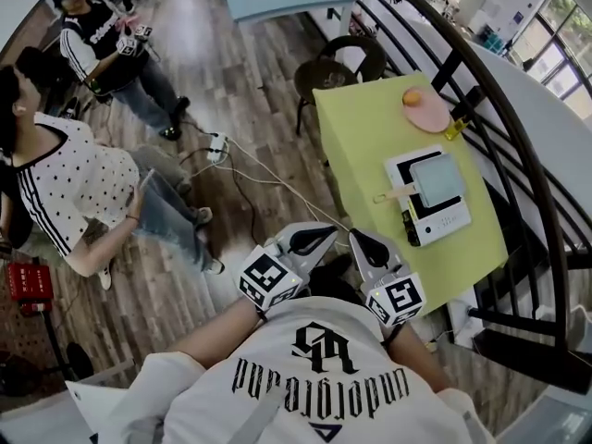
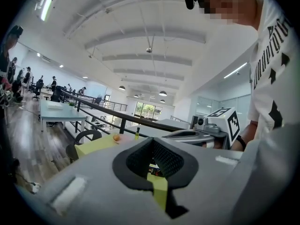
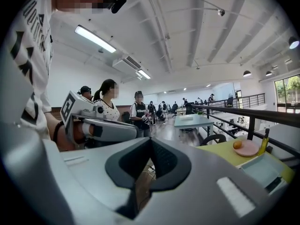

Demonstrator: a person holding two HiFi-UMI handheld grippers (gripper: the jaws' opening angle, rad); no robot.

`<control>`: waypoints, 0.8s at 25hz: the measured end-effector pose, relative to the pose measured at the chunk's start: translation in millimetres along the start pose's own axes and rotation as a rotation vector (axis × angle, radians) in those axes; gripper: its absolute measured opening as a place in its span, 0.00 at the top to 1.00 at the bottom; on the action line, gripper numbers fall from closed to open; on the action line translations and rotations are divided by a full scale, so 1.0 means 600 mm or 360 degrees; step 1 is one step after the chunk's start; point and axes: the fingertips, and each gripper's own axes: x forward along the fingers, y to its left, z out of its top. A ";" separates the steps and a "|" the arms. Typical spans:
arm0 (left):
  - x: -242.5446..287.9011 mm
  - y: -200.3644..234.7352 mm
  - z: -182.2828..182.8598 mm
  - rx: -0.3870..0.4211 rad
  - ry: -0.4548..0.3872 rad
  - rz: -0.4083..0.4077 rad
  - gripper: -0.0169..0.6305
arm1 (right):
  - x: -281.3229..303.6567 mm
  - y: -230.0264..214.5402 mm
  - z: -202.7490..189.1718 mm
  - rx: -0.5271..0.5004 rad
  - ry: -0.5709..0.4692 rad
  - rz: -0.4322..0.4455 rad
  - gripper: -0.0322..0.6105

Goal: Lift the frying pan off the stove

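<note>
In the head view a square grey frying pan [image 1: 437, 178] with a pale wooden handle sits on a white stove [image 1: 435, 213] on the yellow-green table [image 1: 370, 128]. Both grippers hover close to my chest, short of the table's near end. The left gripper [image 1: 329, 230] and the right gripper [image 1: 354, 236] are shut and empty, tips side by side. The left gripper view has its shut jaws [image 2: 153, 139] aimed at the table [image 2: 96, 146]. From the right gripper [image 3: 151, 140] the pan [image 3: 263, 168] shows at the right edge.
A pink plate [image 1: 425, 111] with an orange fruit [image 1: 413, 97] and a small yellow bottle [image 1: 453, 128] stand at the table's far end. A black railing [image 1: 518, 155] runs along its right side. Two dark chairs [image 1: 338, 67] stand beyond it. People [image 1: 65, 192] and floor cables [image 1: 240, 169] are on the left.
</note>
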 end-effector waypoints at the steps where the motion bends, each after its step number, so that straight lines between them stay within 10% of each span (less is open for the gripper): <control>1: 0.006 0.008 0.000 0.0000 0.0009 -0.0001 0.96 | 0.006 -0.008 -0.001 0.0010 0.0000 -0.0002 0.95; 20: 0.280 0.102 0.045 0.0023 0.0120 -0.0161 0.96 | 0.024 -0.301 0.014 0.0110 -0.0004 -0.0183 0.95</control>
